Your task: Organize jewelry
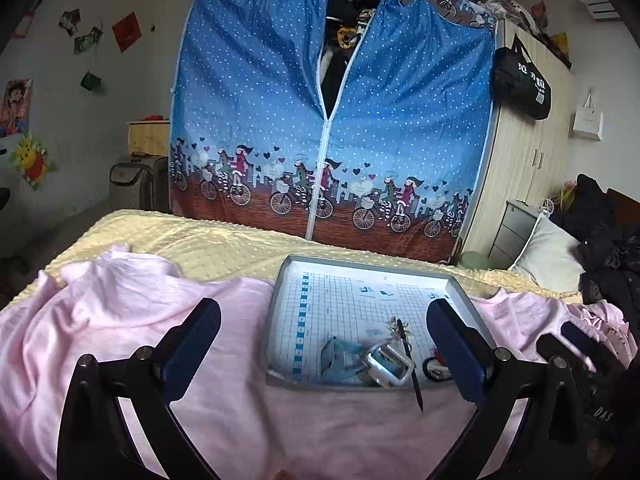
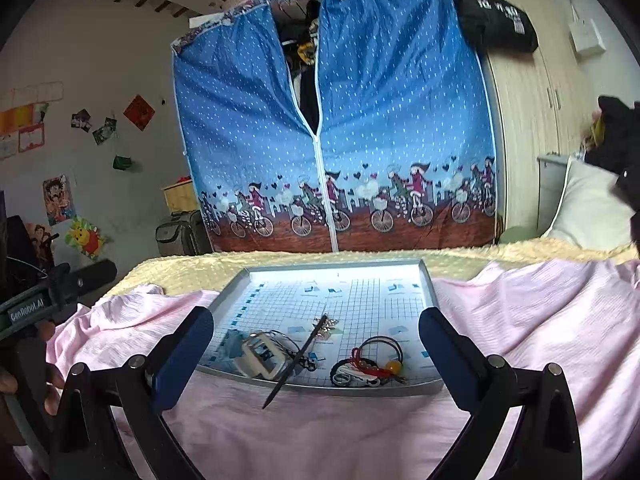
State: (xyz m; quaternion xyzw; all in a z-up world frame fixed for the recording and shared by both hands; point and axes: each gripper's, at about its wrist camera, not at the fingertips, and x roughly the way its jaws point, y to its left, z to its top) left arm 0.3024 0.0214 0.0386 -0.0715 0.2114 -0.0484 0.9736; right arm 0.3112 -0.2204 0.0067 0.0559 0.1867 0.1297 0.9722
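Observation:
A grey tray [image 1: 286, 266] [image 2: 426, 280] with a grid-printed liner lies on a pink cloth [image 1: 120, 320] [image 2: 540, 320]. In its near part lie a white square buckle piece [image 1: 386, 364] [image 2: 262, 360], a dark hair stick [image 1: 410, 364] [image 2: 298, 360] poking over the front rim, a small silver ornament [image 1: 396, 324] [image 2: 328, 326], and a pile of black cords, red beads and a yellow bead [image 2: 374, 364], partly seen in the left wrist view [image 1: 434, 366]. My left gripper [image 1: 324, 344] and right gripper [image 2: 316, 348] both stand open before the tray, holding nothing.
A yellow blanket [image 1: 200, 240] [image 2: 200, 268] covers the bed behind the cloth. A blue fabric wardrobe [image 1: 320, 120] [image 2: 332, 128] stands beyond, a wooden cabinet [image 1: 528, 152] and pillow [image 1: 552, 252] at right. A person's hand [image 2: 24, 380] holds the other gripper at the right view's left edge.

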